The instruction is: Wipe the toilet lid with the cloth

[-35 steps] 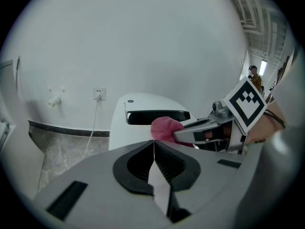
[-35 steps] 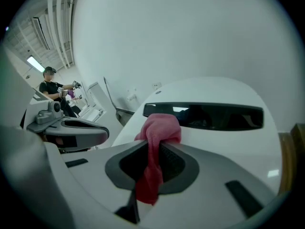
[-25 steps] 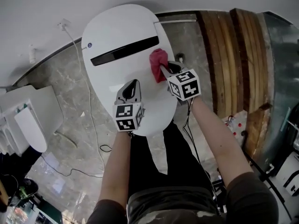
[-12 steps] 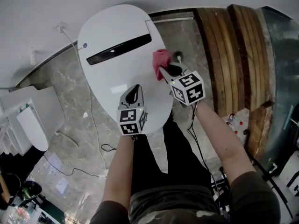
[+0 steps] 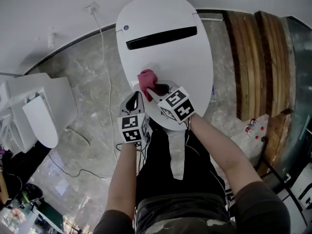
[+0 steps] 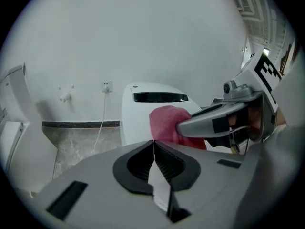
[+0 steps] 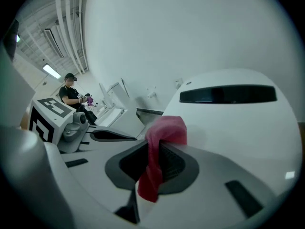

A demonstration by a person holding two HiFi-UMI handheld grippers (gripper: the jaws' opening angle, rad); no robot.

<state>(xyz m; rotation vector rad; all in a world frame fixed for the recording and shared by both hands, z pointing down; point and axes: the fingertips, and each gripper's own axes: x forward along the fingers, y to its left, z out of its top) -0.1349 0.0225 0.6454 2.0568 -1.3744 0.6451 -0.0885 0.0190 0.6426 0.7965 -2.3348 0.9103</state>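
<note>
Little crowds the toilet lid point(image 5: 180, 62): a white cable point(image 5: 108, 67) drops from a wall socket point(image 5: 92, 7) and trails over the floor just left of it, and wooden planks point(image 5: 253, 57) lie on the floor to its right. A second toilet point(image 5: 41, 113) stands well apart at the left. In the right gripper view a row of further white fixtures point(image 7: 112, 112) runs along the wall, with a person point(image 7: 72, 95) beyond them. Nothing lies on the lid apart from the cloth, though the left gripper point(image 5: 135, 97) sits just beside it at the near rim; whether it touches the lid cannot be told.

Counted: one lid with one long black slot point(image 5: 161, 37), one pink cloth point(image 5: 146, 79), one cable, one socket and two grippers. The right gripper point(image 5: 155, 88) pinches the cloth – a fold of it hangs down between the jaws in its own view point(image 7: 159, 140) – and holds it on the near left part of the lid. The left gripper's jaws are pressed together with nothing between them point(image 6: 153, 144).

The lid is glossy white and closed. The floor point(image 5: 83, 87) is grey, marble-patterned stone – a dark strip runs along its edge below the plain white wall point(image 5: 44, 18)
</note>
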